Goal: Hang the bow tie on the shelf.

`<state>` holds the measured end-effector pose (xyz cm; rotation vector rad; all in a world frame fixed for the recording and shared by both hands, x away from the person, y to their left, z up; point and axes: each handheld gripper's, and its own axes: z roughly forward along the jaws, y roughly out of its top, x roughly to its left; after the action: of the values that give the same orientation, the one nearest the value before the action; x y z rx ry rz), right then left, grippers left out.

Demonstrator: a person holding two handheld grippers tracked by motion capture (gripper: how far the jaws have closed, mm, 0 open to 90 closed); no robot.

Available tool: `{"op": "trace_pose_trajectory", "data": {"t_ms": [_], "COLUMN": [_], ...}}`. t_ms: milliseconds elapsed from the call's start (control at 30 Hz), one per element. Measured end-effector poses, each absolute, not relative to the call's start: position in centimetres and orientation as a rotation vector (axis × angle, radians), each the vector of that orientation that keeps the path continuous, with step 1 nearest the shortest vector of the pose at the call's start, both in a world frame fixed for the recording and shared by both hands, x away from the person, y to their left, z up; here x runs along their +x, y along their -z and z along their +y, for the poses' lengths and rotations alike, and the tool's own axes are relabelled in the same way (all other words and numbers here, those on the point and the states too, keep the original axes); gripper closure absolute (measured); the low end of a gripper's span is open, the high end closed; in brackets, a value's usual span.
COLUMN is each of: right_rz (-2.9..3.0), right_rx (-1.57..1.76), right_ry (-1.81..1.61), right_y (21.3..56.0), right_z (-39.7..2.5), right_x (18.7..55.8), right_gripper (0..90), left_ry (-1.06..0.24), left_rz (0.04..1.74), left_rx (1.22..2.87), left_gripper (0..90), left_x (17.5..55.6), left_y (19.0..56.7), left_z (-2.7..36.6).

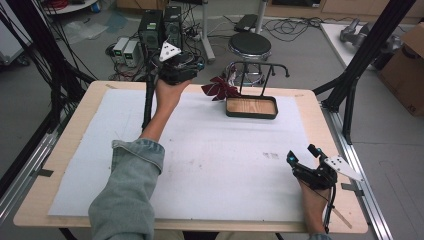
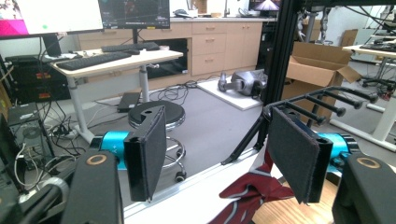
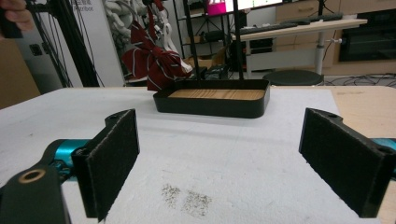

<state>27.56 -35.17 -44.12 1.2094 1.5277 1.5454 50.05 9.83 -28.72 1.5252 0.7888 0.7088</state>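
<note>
- Clearly soft goods: the dark red bow tie (image 1: 220, 90) with thin pale stripes sits in the upper middle of the high view, draped against the left end of the black tray (image 1: 251, 114) and under the rack (image 1: 262, 70) that rises from it.
- Judging by its folds and limp tails, it should be light, floppy and not fragile; it will sag and swing once lifted, not hold its shape.
- Its fabric looks smooth, so a shallow pinch on one tail could slip; the felt-like pads (image 2: 145, 151) should give fair grip.
- Best hold, I judge, is the central knot, where the layers bunch thick, or a gathered loop just beside it.
- The left gripper (image 1: 200, 65) hangs in the upper centre-left of the high view, just left of the bow and above the table's far edge, jaws spread wide and holding nothing.
- In the left gripper view the bow (image 2: 254, 193) lies at the lower middle, below and between the two pads, not touched by either.
- The right gripper (image 1: 302, 155) rests at the lower right of the high view on the white mat (image 1: 210, 150), well apart from the bow, jaws also wide and empty.
- In the right gripper view the bow (image 3: 156, 60) shows at upper left, behind the tray (image 3: 212, 105).
- One risk: the rack posts stand close, so a tail may snag on lifting.
</note>
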Motion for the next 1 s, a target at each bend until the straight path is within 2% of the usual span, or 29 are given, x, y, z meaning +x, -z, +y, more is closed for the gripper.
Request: {"op": "trace_pose_trajectory", "data": {"t_ms": [533, 1000], "right_rz": [1.528, 1.519], "right_rx": [1.206, 1.218], "right_ry": [-1.534, -1.525], "right_y": [44.1, 44.1], "right_z": [-35.1, -35.2], "right_x": [27.6, 27.6], "right_gripper": [11.3, 11.3], "left_ry": [-0.745, -0.797], "left_rz": [0.763, 0.819], "left_rx": [1.527, 1.465], "left_gripper": [21.4, 18.3], "left_x": [43.9, 37.6], "left_y": [27.9, 29.8], "left_z": [16.0, 22.2]}}
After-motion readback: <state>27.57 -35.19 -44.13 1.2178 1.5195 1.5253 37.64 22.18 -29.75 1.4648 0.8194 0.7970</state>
